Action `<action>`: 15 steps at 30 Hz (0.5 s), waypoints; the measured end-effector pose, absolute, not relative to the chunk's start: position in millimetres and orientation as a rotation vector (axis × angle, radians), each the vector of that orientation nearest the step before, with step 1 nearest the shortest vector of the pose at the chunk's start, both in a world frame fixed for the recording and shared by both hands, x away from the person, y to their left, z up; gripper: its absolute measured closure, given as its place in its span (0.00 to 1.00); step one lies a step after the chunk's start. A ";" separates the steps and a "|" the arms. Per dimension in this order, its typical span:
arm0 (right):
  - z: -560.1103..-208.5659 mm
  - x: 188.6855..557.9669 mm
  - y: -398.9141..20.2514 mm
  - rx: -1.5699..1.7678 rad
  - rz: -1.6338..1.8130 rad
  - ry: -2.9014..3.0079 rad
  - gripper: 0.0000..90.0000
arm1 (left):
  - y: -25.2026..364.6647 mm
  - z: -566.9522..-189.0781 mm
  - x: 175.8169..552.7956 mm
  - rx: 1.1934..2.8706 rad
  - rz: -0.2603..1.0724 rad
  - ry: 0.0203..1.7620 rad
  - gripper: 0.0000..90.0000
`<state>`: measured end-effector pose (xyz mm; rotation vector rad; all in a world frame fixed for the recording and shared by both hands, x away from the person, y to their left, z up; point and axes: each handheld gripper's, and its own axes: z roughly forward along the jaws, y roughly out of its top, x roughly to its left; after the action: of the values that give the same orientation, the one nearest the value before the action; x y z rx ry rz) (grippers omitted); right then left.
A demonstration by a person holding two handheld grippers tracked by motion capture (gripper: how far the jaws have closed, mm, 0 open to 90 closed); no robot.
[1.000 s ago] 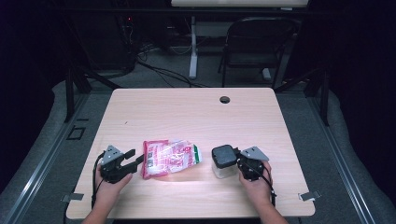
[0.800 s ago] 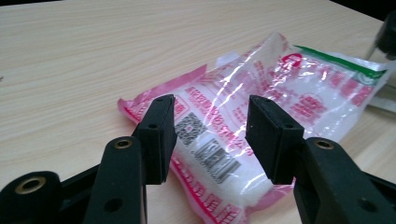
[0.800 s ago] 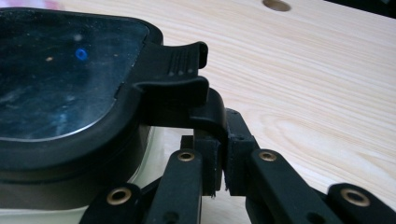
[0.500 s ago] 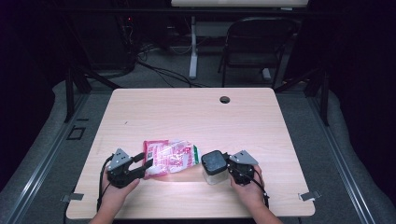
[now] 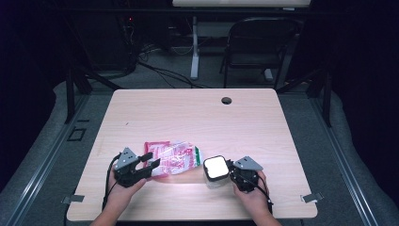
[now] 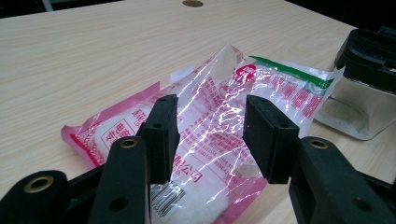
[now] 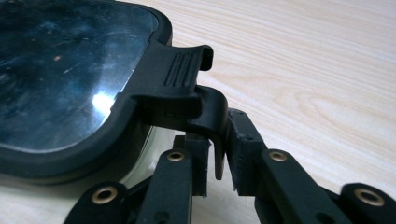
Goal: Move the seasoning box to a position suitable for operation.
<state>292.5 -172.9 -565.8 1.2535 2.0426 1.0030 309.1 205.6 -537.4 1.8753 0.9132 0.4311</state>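
A pink and clear plastic bag (image 5: 174, 157) of white grains lies flat near the table's front. My left gripper (image 5: 151, 159) is open at its left end. In the left gripper view the jaws (image 6: 210, 135) straddle the bag (image 6: 219, 84) without pressing it, and they have narrowed slightly. To the bag's right stands a clear jar (image 5: 216, 168) with a black-rimmed lid (image 7: 70, 70). My right gripper (image 5: 230, 170) is against its right side. Its jaws (image 7: 218, 158) have just been opening. The lid's black clasp (image 7: 187, 79) hangs between them with a slit showing beside one pad.
The pale wooden table (image 5: 197, 117) has a round cable hole (image 5: 226, 100) near its far edge. A dark folding chair (image 5: 256, 42) and cables stand on the floor beyond it. The jar (image 6: 369, 84) sits close to the bag's green end.
My left gripper has slid right onto the bag's left end. The jar has shifted a little left and nearer, and its lid now catches the light. The right jaws have parted slightly.
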 end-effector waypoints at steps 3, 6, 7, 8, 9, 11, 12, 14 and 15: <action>-564.3 288.1 -176.0 1.251 1.022 2.064 0.81 | 201.7 -536.9 312.4 1.885 0.415 0.903 0.63; -564.8 286.3 -176.6 1.262 1.037 2.071 0.79 | 199.4 -536.8 314.1 1.883 0.410 0.901 0.63; -564.1 284.1 -178.8 1.267 1.024 2.086 0.76 | 198.2 -536.8 314.9 1.883 0.406 0.901 0.63; -564.1 284.1 -178.8 1.267 1.024 2.086 0.76 | 196.9 -537.0 315.7 1.880 0.404 0.900 0.63; -562.8 281.5 -181.1 1.275 1.040 2.084 0.73 | 196.0 -536.7 316.5 1.884 0.399 0.901 0.64; -561.1 279.1 -183.6 1.286 1.055 2.084 0.72 | 193.3 -537.2 319.7 1.887 0.391 0.891 0.64; -560.4 278.0 -184.7 1.291 1.059 2.083 0.71 | 192.6 -537.1 320.6 1.892 0.385 0.892 0.64; -559.4 275.8 -186.8 1.291 1.068 2.095 0.69 | 191.3 -537.4 321.3 1.889 0.384 0.901 0.64; -559.3 274.7 -187.2 1.292 1.076 2.090 0.69 | 189.8 -538.0 323.4 1.890 0.375 0.897 0.64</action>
<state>274.7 -187.2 -559.3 1.2924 2.0904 1.0760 323.4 189.8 -538.0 1.8904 0.8974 0.3754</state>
